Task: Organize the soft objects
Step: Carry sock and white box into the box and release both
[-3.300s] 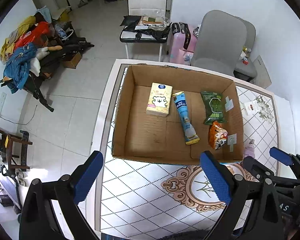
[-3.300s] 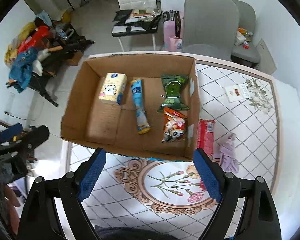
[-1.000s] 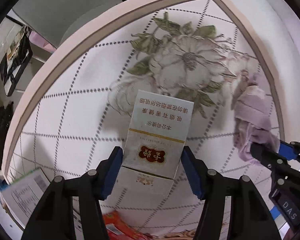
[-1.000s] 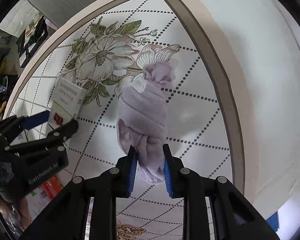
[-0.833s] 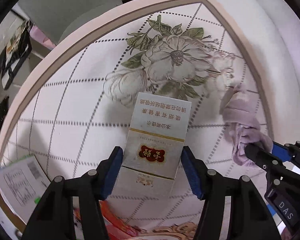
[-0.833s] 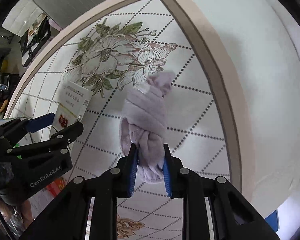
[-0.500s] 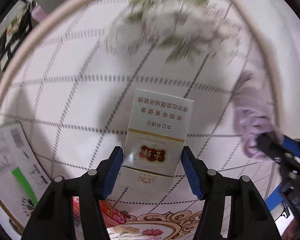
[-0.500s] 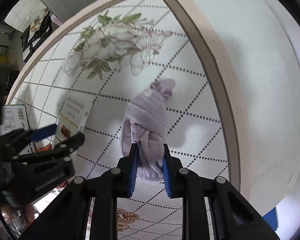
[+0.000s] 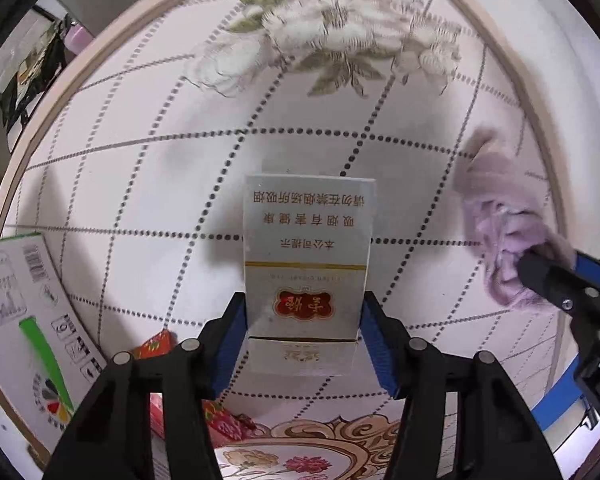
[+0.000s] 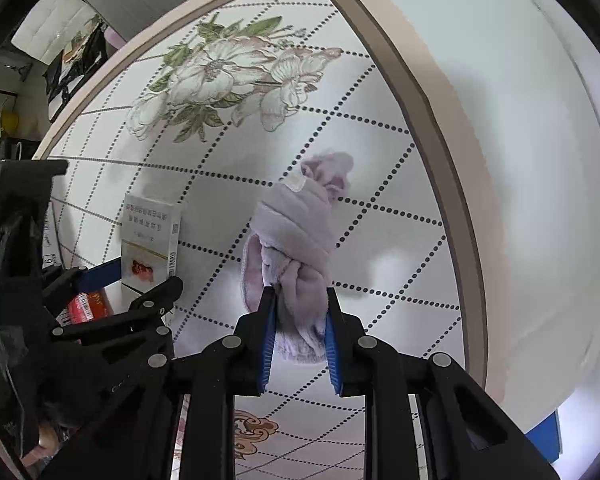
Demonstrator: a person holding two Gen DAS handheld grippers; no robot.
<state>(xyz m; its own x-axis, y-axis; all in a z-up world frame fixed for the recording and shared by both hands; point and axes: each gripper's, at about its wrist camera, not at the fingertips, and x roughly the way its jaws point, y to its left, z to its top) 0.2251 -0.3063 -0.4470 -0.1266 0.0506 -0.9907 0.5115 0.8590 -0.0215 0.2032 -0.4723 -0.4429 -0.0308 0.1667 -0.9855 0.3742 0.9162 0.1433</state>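
Gripping, left gripper [image 9: 302,338]: fingers closed on the white pack [image 9: 306,264], held above the tablecloth [image 9: 148,184]
Right gripper [image 10: 298,338]: fingers pinched tight on the lilac cloth [image 10: 296,248]; cloth bunched, lifted off the tablecloth
Cardboard box [image 9: 24,320]: at left edge; red packet [image 9: 154,350] beside it

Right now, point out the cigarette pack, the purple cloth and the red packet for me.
cigarette pack [image 9: 306,248], left wrist view, middle of its printed face.
purple cloth [image 10: 296,240], right wrist view, middle of the twisted bundle.
red packet [image 9: 154,348], left wrist view, corner showing beside the left finger.
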